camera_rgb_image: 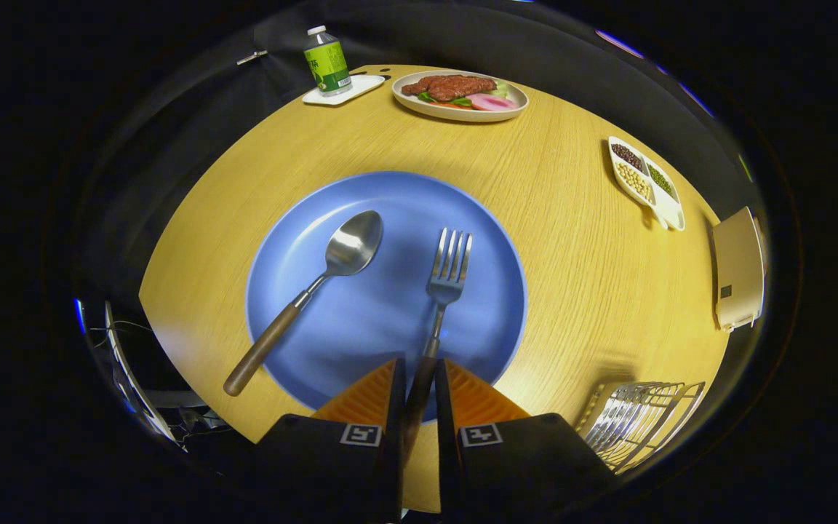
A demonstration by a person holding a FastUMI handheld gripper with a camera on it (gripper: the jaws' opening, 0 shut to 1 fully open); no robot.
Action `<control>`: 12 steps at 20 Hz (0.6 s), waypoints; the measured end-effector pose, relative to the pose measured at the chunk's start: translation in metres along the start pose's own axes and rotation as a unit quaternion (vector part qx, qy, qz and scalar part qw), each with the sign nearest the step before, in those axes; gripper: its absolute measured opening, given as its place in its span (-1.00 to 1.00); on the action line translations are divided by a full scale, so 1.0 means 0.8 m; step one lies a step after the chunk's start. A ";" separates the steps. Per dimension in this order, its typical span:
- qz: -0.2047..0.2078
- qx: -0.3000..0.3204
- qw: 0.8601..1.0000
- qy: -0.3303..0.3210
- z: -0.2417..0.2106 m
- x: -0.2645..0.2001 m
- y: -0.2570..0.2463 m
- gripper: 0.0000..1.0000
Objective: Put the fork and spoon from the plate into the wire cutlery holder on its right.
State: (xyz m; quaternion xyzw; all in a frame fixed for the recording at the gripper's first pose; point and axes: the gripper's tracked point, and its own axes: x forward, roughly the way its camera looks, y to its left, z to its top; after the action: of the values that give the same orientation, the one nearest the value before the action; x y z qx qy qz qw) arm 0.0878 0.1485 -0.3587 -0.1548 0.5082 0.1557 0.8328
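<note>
On the wooden tabletop the blue plate carried the spoon, while the gripper had closed narrowly on the fork handle, probably to carry it to the wire holder at the near right corner.

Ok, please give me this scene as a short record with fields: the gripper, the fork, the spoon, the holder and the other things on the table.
gripper: fingers closed around the fork handle
fork: handle between the fingers, tines pointing away over the blue plate
spoon: on the plate, left of the fork, wooden handle overhanging the rim
wire cutlery holder: right of the plate
beyond the plate: food plate, bottle, bean dish
</note>
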 end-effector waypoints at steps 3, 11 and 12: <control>0.031 0.043 0.998 0.016 0.001 0.000 0.007 -0.75; 0.044 0.020 0.999 -0.013 -0.003 -0.055 -0.028 -0.84; 0.043 0.013 0.999 -0.013 -0.008 -0.070 -0.034 -0.84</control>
State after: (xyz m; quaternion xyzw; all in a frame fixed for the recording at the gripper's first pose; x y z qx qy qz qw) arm 0.0697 0.1158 -0.3083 -0.1199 0.5052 0.1871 0.8339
